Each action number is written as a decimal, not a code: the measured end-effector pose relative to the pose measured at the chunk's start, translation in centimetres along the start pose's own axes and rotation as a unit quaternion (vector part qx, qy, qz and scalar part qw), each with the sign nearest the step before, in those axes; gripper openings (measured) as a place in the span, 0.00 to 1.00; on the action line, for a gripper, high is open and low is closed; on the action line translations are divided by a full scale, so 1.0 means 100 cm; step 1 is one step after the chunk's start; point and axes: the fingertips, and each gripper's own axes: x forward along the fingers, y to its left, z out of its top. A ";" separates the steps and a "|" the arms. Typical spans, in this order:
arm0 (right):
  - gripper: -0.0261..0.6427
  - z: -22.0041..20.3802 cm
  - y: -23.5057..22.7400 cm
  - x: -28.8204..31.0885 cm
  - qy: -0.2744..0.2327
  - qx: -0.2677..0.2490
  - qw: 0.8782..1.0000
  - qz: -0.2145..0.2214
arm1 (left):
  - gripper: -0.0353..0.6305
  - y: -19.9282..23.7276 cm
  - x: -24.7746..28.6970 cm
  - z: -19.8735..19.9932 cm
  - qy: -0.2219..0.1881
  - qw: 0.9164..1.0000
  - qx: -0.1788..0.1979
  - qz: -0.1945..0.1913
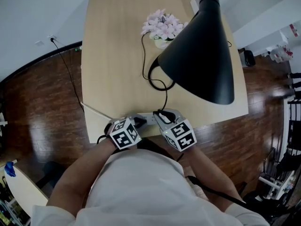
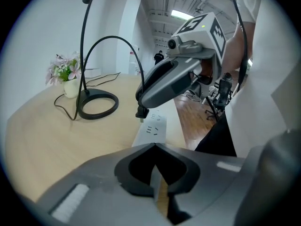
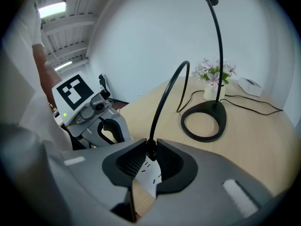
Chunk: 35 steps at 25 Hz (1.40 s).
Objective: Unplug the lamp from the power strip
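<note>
A white power strip (image 1: pixel 147 118) lies along the table's near edge. My right gripper (image 1: pixel 162 115) is shut on the lamp's black plug (image 3: pixel 151 150), which sits just over the strip (image 3: pixel 149 177). In the left gripper view the plug (image 2: pixel 140 113) appears slightly above the strip (image 2: pixel 153 128), its metal tip showing, though I cannot tell whether it is fully free. My left gripper (image 2: pixel 155 147) is shut at the strip's left end, jaw tips together. The plug's black cord (image 1: pixel 153 74) loops back to the lamp's ring base (image 2: pixel 97 105). The black lamp shade (image 1: pixel 202 60) hangs over the table.
A small vase of pink flowers (image 1: pixel 162 26) stands behind the lamp, with a white box (image 3: pixel 249 85) further back. The wooden table (image 1: pixel 113 69) ends right at my grippers. Another cable (image 1: pixel 70 79) runs down to the dark wooden floor at the left.
</note>
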 end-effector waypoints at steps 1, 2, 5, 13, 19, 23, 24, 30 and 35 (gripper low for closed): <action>0.14 0.000 -0.006 0.000 0.000 0.003 1.000 -0.003 | 0.06 0.000 0.000 0.000 0.000 1.000 -0.002 0.000; 0.14 -0.002 -0.012 0.001 0.002 0.006 1.000 -0.006 | 0.06 0.000 0.000 -0.001 0.001 1.000 -0.003 -0.001; 0.14 -0.009 -0.030 0.005 0.010 0.016 1.000 -0.015 | 0.06 0.000 0.000 0.000 0.001 1.000 -0.005 -0.001; 0.14 -0.028 -0.048 0.019 0.034 0.007 0.999 -0.011 | 0.06 0.000 0.001 0.000 0.009 1.000 -0.008 -0.002; 0.15 -0.032 -0.048 0.022 0.038 -0.003 0.999 -0.004 | 0.06 0.000 -0.001 -0.001 0.014 1.000 -0.013 -0.002; 0.16 -0.031 -0.044 0.022 0.012 0.009 1.000 0.011 | 0.06 0.000 -0.003 -0.002 0.014 1.000 -0.018 -0.003; 0.18 -0.030 -0.044 0.021 0.002 0.015 1.000 0.017 | 0.06 0.000 -0.003 -0.002 0.015 1.000 -0.019 -0.003; 0.25 -0.046 -0.048 0.014 -0.008 0.054 0.998 0.015 | 0.06 0.001 -0.003 -0.002 0.017 1.000 -0.026 0.001; 0.25 -0.059 -0.051 -0.001 -0.018 0.089 0.996 0.003 | 0.06 0.002 -0.004 -0.003 0.018 0.999 -0.028 0.006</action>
